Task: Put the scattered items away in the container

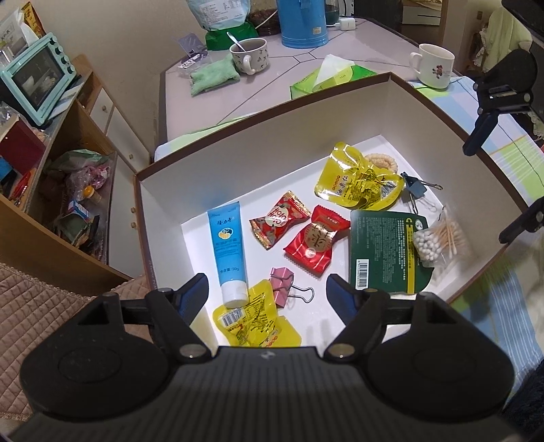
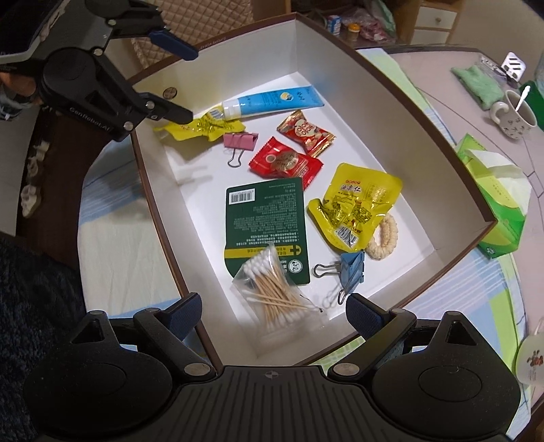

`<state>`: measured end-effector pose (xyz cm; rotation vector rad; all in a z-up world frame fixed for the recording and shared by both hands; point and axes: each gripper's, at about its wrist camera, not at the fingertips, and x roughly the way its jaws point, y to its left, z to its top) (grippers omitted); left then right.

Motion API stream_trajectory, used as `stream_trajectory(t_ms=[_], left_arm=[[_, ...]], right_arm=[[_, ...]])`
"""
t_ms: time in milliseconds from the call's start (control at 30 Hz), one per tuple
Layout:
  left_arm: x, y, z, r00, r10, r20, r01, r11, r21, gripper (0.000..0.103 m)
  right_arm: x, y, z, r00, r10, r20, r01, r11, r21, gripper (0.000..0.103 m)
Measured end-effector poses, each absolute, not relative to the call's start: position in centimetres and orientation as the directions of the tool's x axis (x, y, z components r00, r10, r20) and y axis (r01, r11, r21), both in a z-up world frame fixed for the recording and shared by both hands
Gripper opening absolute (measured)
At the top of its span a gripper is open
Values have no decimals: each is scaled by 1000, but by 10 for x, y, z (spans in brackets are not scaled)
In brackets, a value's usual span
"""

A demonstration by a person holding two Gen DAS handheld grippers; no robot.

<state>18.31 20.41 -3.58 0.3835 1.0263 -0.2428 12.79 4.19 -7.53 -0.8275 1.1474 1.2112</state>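
A white-lined box with a brown rim [image 1: 438, 102] [image 2: 421, 115] holds all the small items. Inside lie a blue tube [image 1: 228, 248] [image 2: 272, 101], two red candy packets [image 1: 316, 243] [image 2: 285, 162], two yellow snack packets [image 1: 357, 180] [image 2: 357, 204], a pink binder clip [image 1: 282, 284] [image 2: 239, 140], a blue binder clip [image 2: 353, 268], a green sachet [image 1: 384, 251] [image 2: 265, 217], a bag of cotton swabs [image 1: 440, 238] [image 2: 275, 292] and a cream hair tie [image 2: 386, 239]. My left gripper [image 1: 267, 289] [image 2: 185, 80] hovers open over the near yellow packet [image 1: 255, 319]. My right gripper [image 2: 273, 304] [image 1: 491, 187] stands open above the swabs.
The box sits on a striped cloth [image 2: 112, 217]. Behind it on the table are a green tissue box [image 1: 336, 76] [image 2: 496, 197], two mugs [image 1: 250, 56], a blue jug [image 1: 302, 23] and a green cloth [image 1: 212, 78]. A wooden shelf with a toaster oven [image 1: 37, 78] stands to the left.
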Motion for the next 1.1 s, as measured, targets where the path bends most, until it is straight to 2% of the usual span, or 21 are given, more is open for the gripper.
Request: stream_trajectory(t_ms=[267, 433, 500, 1100], left_arm=[[170, 200, -26, 528, 20, -849, 340, 911, 232, 82], [159, 195, -24, 532, 27, -847, 324, 917, 232, 83], [155, 193, -24, 533, 29, -846, 305, 925, 224, 88], [110, 172, -11, 549, 47, -834, 189, 966, 179, 91]], right_arm=[[121, 34, -70, 9, 309, -951, -955, 285, 84, 95], [115, 25, -66, 42, 337, -941, -933, 349, 84, 95], [112, 20, -63, 55, 357, -933, -918, 386, 94, 95], [83, -28, -34, 162, 485, -860, -796, 579, 177, 95]])
